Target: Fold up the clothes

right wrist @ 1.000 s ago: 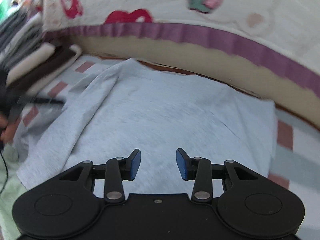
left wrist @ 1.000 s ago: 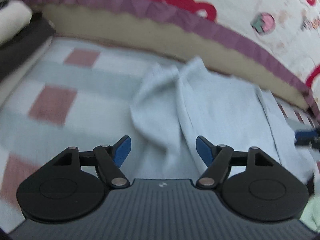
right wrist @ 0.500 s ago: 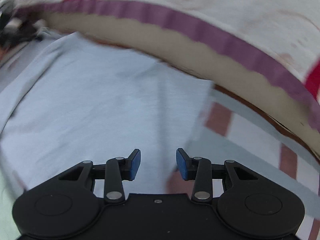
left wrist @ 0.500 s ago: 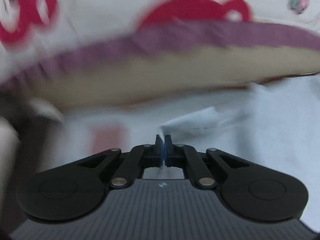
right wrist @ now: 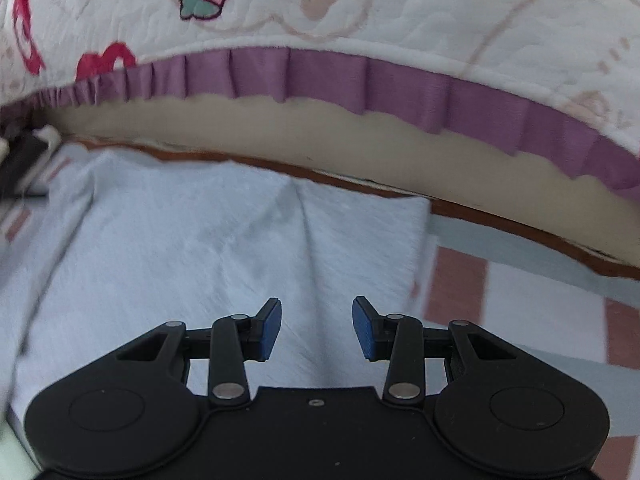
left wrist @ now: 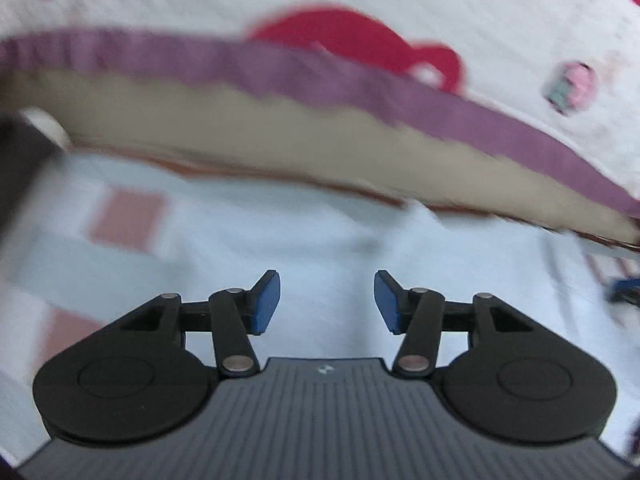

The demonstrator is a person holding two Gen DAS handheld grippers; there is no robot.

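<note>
A checked sheet (right wrist: 540, 280) carries the pale blue garment (right wrist: 200, 248) just below the quilt (right wrist: 400, 20); left gripper (left wrist: 327, 302) jaws are opening, empty; right gripper (right wrist: 317, 330) jaws spread above the garment

Soft, even daylight, no glare, my left view smeared.

My left view blurs the quilt (left wrist: 360, 8) and checked sheet (left wrist: 124, 216); my right view is sharper, smearing leftward, with fisheye bending the purple trim (right wrist: 320, 76) and dark corners.
</note>
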